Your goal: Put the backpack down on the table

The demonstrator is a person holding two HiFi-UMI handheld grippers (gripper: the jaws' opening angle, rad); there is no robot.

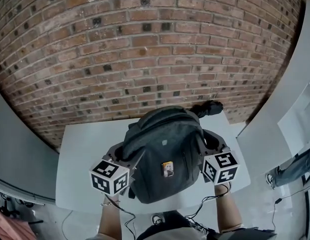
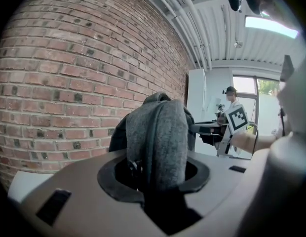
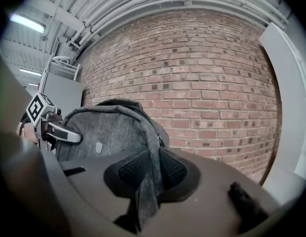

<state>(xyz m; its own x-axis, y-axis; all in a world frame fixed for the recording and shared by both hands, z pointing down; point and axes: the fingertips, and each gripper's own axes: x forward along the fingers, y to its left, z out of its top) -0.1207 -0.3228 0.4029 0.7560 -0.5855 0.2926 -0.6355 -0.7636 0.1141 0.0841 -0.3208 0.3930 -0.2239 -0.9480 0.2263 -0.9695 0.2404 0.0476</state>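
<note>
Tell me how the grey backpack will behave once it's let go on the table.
Probably floppy: the backpack fabric bunches into a thin fold where the right tool pinches it. Held upright over the table, it may slump or tip when released. Its woven cloth likely grips rather than slips.

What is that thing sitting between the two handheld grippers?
A grey backpack, standing on the white table. The head view shows the left gripper and right gripper at its two sides.

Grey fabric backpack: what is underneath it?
A white rectangular table, its top showing either side of the grey fabric backpack. The patch directly beneath the bag is covered, so anything there cannot be seen.
</note>
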